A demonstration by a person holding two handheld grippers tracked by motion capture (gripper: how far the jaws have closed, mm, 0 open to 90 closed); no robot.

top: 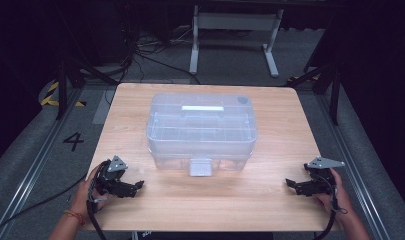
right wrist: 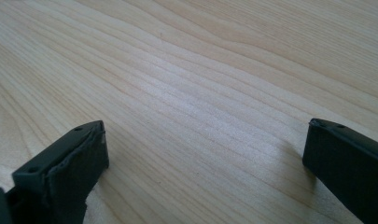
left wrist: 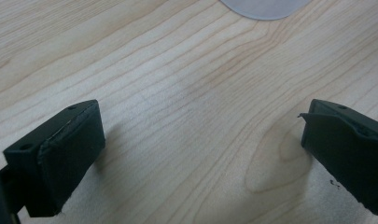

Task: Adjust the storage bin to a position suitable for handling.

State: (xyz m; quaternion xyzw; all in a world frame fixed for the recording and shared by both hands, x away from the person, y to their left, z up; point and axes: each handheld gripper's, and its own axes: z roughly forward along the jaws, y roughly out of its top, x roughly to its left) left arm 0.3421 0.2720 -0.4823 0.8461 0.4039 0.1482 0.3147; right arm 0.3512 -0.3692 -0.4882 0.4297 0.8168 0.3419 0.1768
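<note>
Wooden desk (top: 290,200) carries one clear plastic storage box (top: 201,131), sitting mid-desk toward the far side, lid on, white front latch (top: 200,166) hanging down at the near face and looking fastened. Nothing started as far as I can judge: box untouched, lid closed, whatever is in the compartments can't be made out. Left hand-held gripper (top: 136,186) rests low at the near left corner, jaws spread wide with bare wood between them, well apart from the box. Right hand-held gripper (top: 291,184) mirrors it at the near right corner, jaws spread too, pinching nothing. All of the work is left: approach, likely the latch first, then the lid.
</note>
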